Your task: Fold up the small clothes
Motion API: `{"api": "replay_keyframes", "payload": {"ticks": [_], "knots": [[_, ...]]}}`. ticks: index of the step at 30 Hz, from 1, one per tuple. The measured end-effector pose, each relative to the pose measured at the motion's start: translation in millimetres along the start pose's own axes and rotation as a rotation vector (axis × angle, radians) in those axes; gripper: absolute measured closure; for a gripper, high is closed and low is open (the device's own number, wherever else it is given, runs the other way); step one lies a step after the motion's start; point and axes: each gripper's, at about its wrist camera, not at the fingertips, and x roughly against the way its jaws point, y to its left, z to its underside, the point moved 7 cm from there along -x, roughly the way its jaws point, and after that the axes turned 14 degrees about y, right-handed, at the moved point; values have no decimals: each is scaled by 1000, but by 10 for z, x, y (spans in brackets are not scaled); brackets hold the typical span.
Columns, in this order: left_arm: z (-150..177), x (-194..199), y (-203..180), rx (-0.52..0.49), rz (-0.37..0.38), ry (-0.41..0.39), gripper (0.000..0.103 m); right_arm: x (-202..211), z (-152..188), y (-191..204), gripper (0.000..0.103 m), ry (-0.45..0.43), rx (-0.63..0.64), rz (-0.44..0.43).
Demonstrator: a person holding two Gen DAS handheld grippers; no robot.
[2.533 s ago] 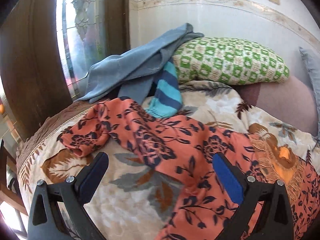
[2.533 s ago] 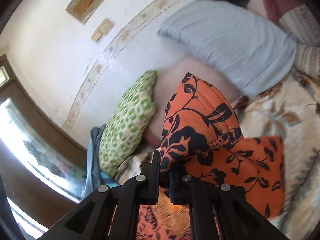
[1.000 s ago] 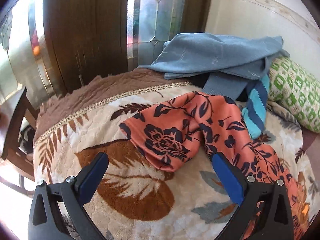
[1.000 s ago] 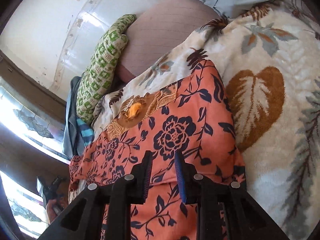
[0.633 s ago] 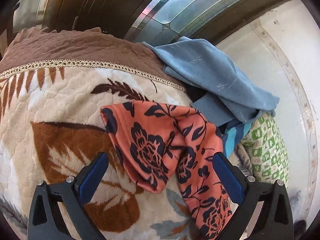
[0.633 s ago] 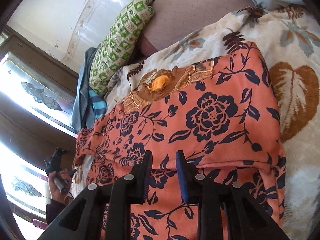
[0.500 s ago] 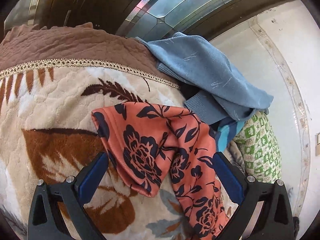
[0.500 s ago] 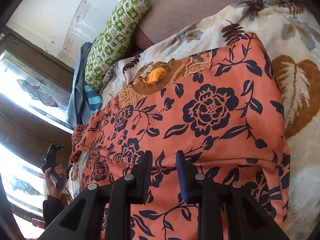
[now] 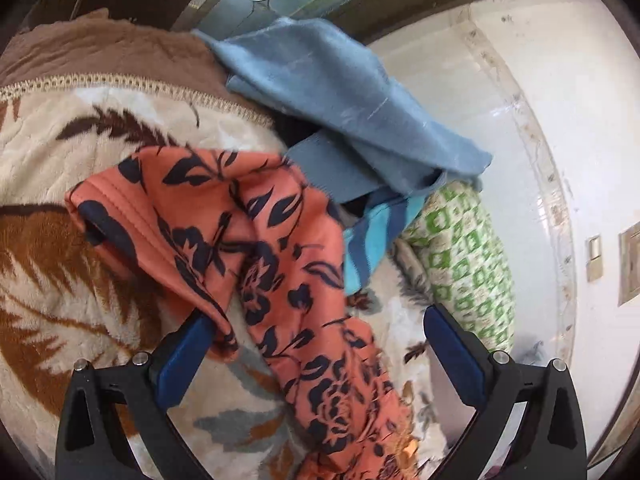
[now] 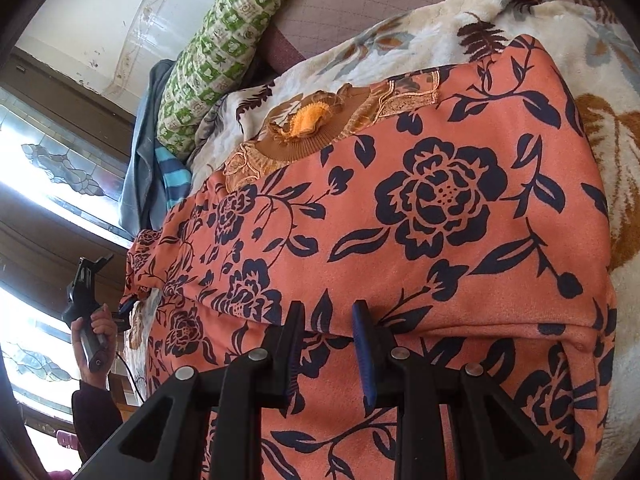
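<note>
The bed (image 10: 592, 12), under a cream leaf-print blanket (image 9: 60, 280), carries everything. Spread across it lies the task's piece, an orange floral garment (image 10: 440, 208), one side already turned over the body in a long straight fold, its embroidered collar (image 10: 304, 120) toward the green checked pillow (image 10: 224, 40). Beyond it sits a heap of blue clothes (image 9: 340, 92) with a striped piece (image 9: 372, 236).

The garment's loose sleeve (image 9: 240, 220) trails toward the bed's edge. It looks soft, light and limp, likely to sag and crease wherever unsupported, so the stitched cuff hem (image 9: 100, 200) seems the firmest place to pinch.

The left gripper (image 9: 320, 348) has its fingers spread wide, the sleeve draped over one blue pad and lying between them, unclamped. The right gripper (image 10: 326, 344) hovers at the folded edge, fingers narrowly parted, nothing visibly pinched.
</note>
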Motion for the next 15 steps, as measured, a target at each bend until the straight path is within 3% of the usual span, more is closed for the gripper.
{"api": "replay_keyframes", "payload": {"ticks": [3,5,7,10,12,14,15], "knots": [[-150,192,-159,-93,-55,-103,1,-7,6,-13,76,4,-8,-9],[-243,157,-140,-111,-96,-107,1,-24,4,-14,76,9,-3,-2],[-333,78,-25,-67,-98,-89,1,-36,1,-10,76,8,0,4],[-413,18,65,11,-42,-50,1,-53,-9,-9,76,7,-4,6],[-438,278,60,15,-65,-166,1,-66,-17,-8,76,5,-2,11],[-457,603,-15,-49,-166,-337,1,-87,-36,6,76,3,-1,19],[-448,696,-88,-97,-212,-376,1,-96,-40,10,76,2,-2,22]]}}
